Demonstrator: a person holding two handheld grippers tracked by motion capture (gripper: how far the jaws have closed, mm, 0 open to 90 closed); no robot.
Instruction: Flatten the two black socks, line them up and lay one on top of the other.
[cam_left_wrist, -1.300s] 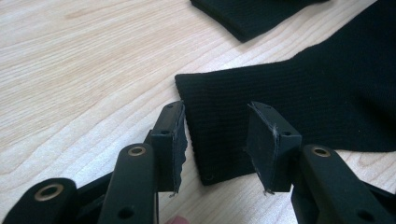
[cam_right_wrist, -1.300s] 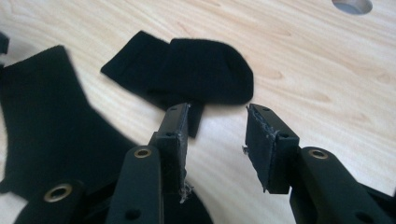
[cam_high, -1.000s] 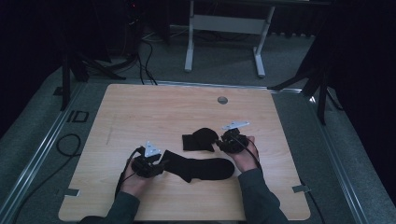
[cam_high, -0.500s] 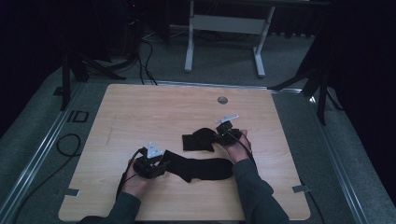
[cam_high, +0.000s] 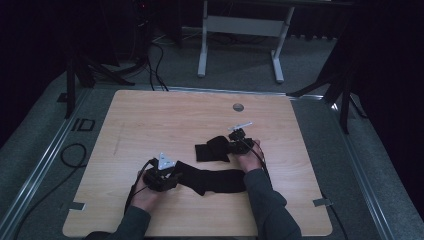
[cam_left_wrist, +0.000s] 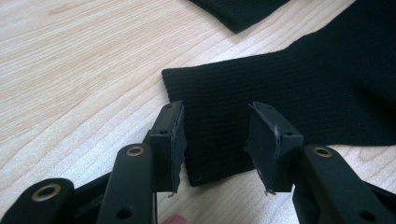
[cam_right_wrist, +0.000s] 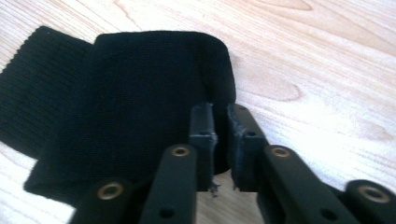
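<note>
Two black socks on the wooden table (cam_high: 150, 115), both toward the near-right part of it. Folded sock (cam_high: 212, 148) lies nearer the middle; flat sock (cam_high: 215, 180) lies stretched out nearer the near edge, just beside it, and from the high view I cannot tell whether the two touch. Right gripper (cam_right_wrist: 220, 140) has its jaws nearly together on the rounded fold of the folded sock (cam_right_wrist: 140, 102); a thin layer of knit sits between the pads, so it reads as pinched on the fabric. The upper layer is doubled over the ribbed cuff, which sticks out at the far side in the right gripper view. Left gripper (cam_left_wrist: 215, 140) sits at the cuff end of the flat sock (cam_left_wrist: 289, 88) with jaws wide apart, straddling the cuff corner, gripping nothing. Judgement: the step in hand is folding or pairing the socks, with the right side carrying the fold. To do it well, keep the pinch on the fold edge, not a single layer, and lift only enough to clear the table so the doubled part does not open. The left gripper should lower until the pads bracket the full cuff thickness before closing; closing now risks catching only the corner. Knit is limp and slightly stretchy, so move slowly.
</note>
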